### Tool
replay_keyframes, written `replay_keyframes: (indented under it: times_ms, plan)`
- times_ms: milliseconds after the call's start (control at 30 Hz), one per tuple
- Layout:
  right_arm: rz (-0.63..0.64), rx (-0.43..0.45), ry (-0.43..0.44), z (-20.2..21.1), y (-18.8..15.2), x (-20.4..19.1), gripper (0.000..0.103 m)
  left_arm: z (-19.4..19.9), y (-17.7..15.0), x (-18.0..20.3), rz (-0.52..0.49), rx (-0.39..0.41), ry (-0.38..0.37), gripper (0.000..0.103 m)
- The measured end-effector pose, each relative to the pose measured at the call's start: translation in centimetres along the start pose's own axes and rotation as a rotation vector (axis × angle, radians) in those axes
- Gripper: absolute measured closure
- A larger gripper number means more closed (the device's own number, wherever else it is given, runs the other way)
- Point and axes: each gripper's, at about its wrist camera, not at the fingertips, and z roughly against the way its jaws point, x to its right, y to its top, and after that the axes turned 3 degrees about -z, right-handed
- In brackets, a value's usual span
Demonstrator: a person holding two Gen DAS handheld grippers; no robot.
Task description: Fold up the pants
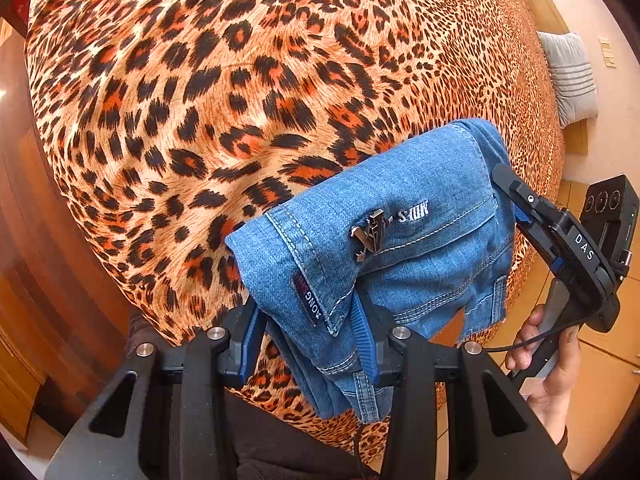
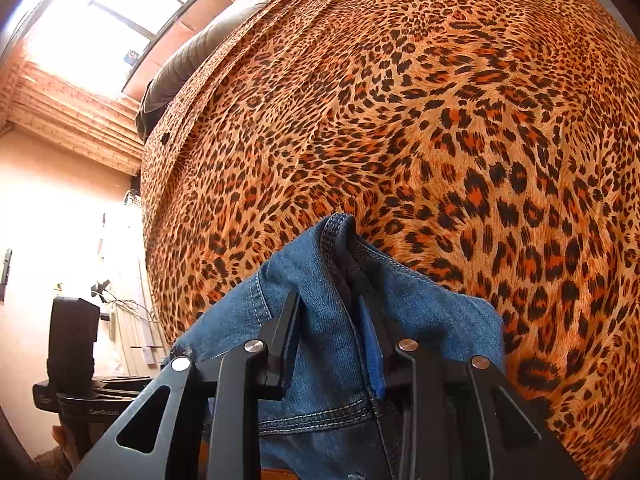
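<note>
Both grippers, left gripper (image 1: 316, 344) and right gripper (image 2: 336, 340), are pinching folded blue denim pants (image 1: 384, 232) above the leopard-print bed (image 1: 200, 80); only the left view is showing the "DAS" lettering at right.

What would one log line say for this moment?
left claw: grips jeans | right claw: grips jeans | jeans: lifted above leopard-print bed

We see steeply down along each gripper's fingers, close above the leopard-print bedspread (image 1: 200, 80); both views share the held jeans (image 1: 400, 208) and that bedspread

Both tongs clamped — left tongs (image 1: 316, 344), right tongs (image 2: 336, 340) (angled downward).
</note>
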Motion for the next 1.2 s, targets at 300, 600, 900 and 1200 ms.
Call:
replay_keyframes:
  times_ms: [300,600,900,1200]
  plan:
    - [-0.028,0.066,-0.002,0.1,1.0,-0.9,0.087,-0.4,0.0,1.2,-0.017,0.013,0.064,0.061]
    - [0.054,0.069,0.012,4.4,-1.1,-0.9,0.060,1.8,-3.0,3.0,-0.127,0.008,0.036,0.049]
    - [0.109,-0.012,-0.142,4.2,-8.2,2.9,0.075,-4.8,-6.3,6.8,-0.325,-0.119,0.177,0.044]
    - [-0.185,0.128,0.069,9.3,-9.0,6.3,0.057,3.1,-5.5,5.7,-0.399,-0.017,0.110,0.044]
